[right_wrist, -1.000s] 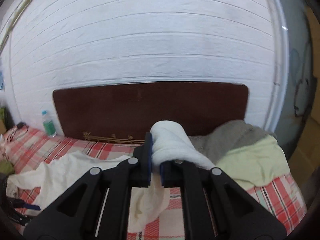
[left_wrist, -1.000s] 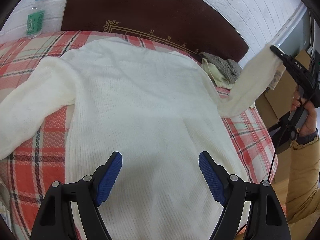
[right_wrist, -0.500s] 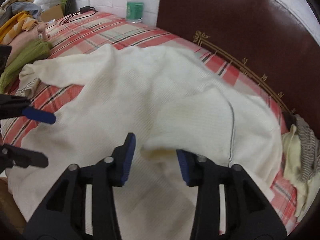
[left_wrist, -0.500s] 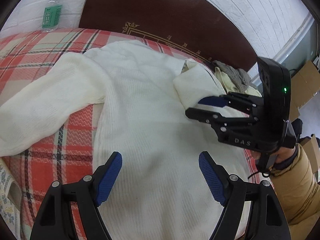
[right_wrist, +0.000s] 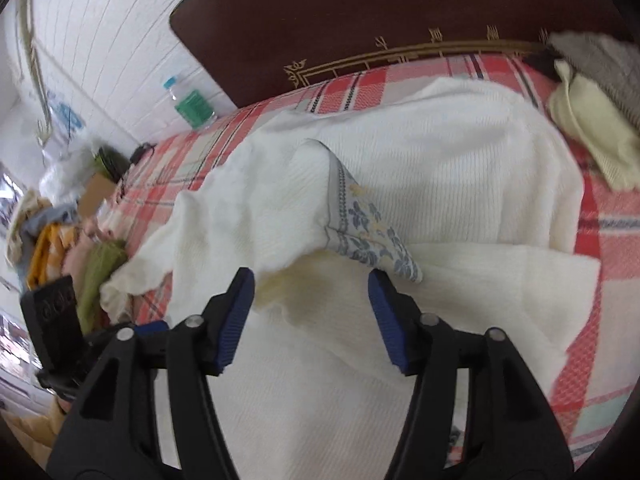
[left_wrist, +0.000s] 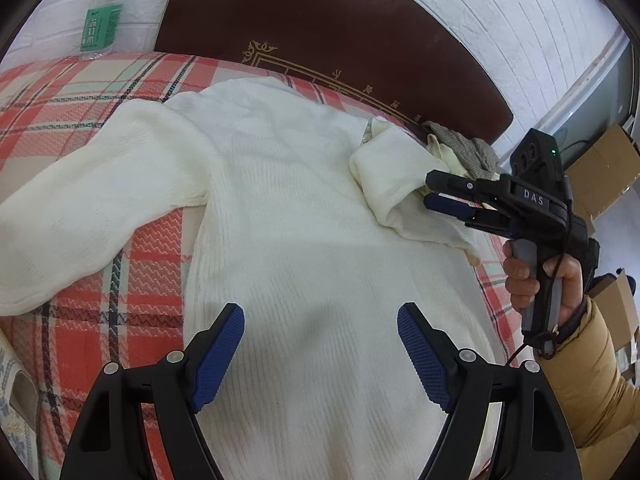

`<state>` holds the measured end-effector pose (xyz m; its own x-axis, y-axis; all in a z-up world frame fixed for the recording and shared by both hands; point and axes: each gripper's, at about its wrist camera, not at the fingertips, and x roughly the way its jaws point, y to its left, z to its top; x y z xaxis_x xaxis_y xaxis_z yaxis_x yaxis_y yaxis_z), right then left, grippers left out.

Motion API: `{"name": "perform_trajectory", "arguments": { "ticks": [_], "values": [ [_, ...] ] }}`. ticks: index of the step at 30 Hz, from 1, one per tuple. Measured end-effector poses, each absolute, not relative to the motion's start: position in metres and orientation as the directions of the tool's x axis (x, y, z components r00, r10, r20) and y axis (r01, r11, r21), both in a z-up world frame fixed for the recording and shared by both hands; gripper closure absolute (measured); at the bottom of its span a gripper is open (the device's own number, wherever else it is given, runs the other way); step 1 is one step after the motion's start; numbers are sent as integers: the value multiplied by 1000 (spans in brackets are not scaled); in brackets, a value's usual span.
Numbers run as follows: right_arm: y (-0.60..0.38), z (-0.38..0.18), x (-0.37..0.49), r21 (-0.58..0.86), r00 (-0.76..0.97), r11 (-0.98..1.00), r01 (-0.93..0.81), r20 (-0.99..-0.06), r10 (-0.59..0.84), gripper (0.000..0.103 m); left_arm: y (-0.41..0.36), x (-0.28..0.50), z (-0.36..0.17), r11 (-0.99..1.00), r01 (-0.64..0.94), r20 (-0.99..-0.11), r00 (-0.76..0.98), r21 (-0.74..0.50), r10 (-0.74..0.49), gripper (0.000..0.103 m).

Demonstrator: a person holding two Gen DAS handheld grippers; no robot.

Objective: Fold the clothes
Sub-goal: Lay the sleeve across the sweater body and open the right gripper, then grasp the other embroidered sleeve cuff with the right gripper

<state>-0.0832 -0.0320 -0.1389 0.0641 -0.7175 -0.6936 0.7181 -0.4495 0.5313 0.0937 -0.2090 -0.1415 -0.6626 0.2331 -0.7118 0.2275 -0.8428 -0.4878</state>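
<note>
**One sleeve folded in, the other still spread**

Plaid bedding (left_wrist: 56, 128) in red and cream carries the job, with a dark wooden headboard (left_wrist: 320, 28) and white brick wall at the far end. A cream knit sweater (left_wrist: 288, 216) lies flat along the bed, its hem near the left gripper (left_wrist: 320, 354), whose blue-padded fingers stand wide apart above the cloth and hold nothing. On the right, one sleeve (left_wrist: 394, 184) lies doubled across the shoulder onto the body. The right gripper (right_wrist: 311, 312) hangs just beside that sleeve, spread open and empty; in its own view the fold sits directly ahead. The other sleeve (left_wrist: 80, 216) stretches out flat to the left over the bedding.

By my reading, sleeve folding is the step in hand, with the right side laid in. The outstretched left sleeve would need a pinch near its cuff and a carry across the body, kept low so the knit does not drag the torso askew. A water bottle (left_wrist: 99, 24) stands at the far left, clear of the work.
</note>
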Motion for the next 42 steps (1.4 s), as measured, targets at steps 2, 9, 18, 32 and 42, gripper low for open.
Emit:
{"name": "perform_trajectory", "arguments": {
  "ticks": [2,9,18,32,42],
  "values": [
    [-32,-147,-96,644,111,-447,620,-636,-763,35,-212,97,-143,-839,237,-713,-662,-489,229,22],
    [-39,-163,-125,820,110,-452,352,-516,-850,42,-222,112,-150,-818,265,-709,-668,-511,226,22],
    [-115,-77,-31,210,-168,-407,889,-677,-717,96,-238,137,-149,-798,295,-691,-696,-526,198,22],
    [-122,-155,95,-161,-134,13,987,-864,-485,54,-278,223,-134,-778,447,-706,-708,-442,-6,22],
    [-87,-123,16,188,-64,-342,921,-791,-608,50,-282,257,-133,-758,494,-692,-718,-425,-79,22]
  ]
}}
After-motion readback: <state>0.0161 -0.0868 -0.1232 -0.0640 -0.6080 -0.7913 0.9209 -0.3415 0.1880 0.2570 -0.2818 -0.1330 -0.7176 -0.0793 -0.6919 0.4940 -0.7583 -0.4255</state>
